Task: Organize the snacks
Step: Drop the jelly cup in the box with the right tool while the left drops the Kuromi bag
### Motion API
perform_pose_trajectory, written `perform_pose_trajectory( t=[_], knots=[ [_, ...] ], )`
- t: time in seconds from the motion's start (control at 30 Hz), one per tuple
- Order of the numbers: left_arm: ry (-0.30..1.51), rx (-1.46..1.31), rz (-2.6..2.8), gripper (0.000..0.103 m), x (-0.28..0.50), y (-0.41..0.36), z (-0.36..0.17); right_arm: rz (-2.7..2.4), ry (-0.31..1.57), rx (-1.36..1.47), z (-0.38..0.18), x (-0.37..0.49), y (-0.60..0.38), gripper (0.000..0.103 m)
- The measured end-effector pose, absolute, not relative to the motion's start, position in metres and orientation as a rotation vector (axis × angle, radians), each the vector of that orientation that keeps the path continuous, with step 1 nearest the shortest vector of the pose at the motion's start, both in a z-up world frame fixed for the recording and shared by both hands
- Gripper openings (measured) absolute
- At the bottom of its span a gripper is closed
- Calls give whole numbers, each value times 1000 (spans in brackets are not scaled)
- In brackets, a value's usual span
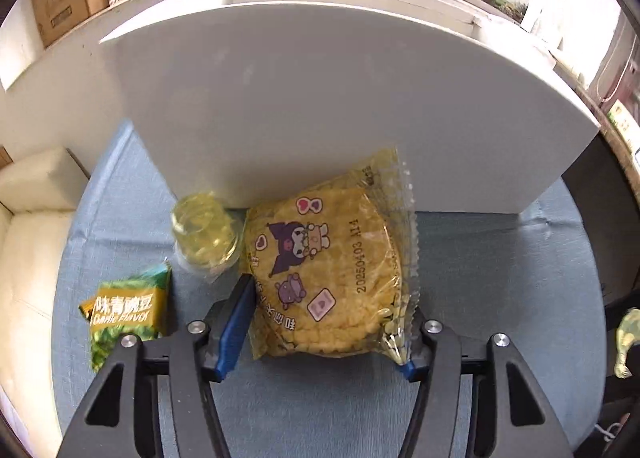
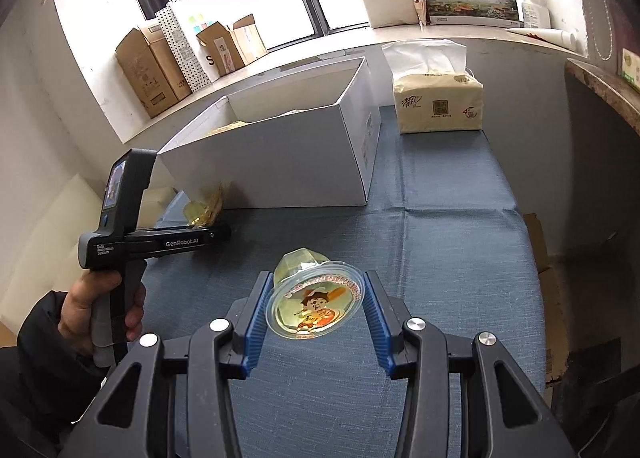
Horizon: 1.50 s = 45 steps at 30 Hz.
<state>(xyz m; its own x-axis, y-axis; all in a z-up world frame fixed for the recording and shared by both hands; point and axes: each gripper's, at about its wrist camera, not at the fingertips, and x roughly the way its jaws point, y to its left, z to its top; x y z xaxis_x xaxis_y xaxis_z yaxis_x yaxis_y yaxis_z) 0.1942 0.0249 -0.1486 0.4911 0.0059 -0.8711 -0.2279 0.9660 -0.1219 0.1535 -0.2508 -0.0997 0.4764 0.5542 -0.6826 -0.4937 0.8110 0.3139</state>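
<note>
Left claw clamped on rice cracker pack; right claw grips jelly cup. Box holds some snacks; pea packet, second jelly cup left on counter.

Rice cracker pack: yellow, clear wrap, cartoon print, flat on blue cloth, top edge against white box wall. Jelly cup: pale yellow, just left of pack. Green pea packet: further left. Second jelly cup: printed lid facing camera, tilted.
</note>
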Motion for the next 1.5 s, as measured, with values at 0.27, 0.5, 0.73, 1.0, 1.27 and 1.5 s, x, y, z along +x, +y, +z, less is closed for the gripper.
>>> perform_pose_trajectory(
  t=[0.27, 0.5, 0.73, 1.0, 1.27, 1.5],
  knots=[
    [928, -264, 35, 63, 143, 26, -90, 662, 852, 69, -93, 150, -241, 48],
    [797, -225, -34, 63, 130, 31, -24, 712, 772, 51, -61, 155, -223, 48],
    [789, -187, -34, 63, 187, 51, 32, 716, 698, 0, -9, 204, -187, 48],
    [804, -92, 32, 64, 274, 51, 35, 712, 705, 0, 23, 287, -140, 48],
    [846, -54, 61, 65, 311, 63, 8, 676, 787, -16, -5, 339, -119, 50],
    [852, -56, 66, 103, 309, 71, -1, 681, 729, -31, -6, 336, -124, 103]
  ],
)
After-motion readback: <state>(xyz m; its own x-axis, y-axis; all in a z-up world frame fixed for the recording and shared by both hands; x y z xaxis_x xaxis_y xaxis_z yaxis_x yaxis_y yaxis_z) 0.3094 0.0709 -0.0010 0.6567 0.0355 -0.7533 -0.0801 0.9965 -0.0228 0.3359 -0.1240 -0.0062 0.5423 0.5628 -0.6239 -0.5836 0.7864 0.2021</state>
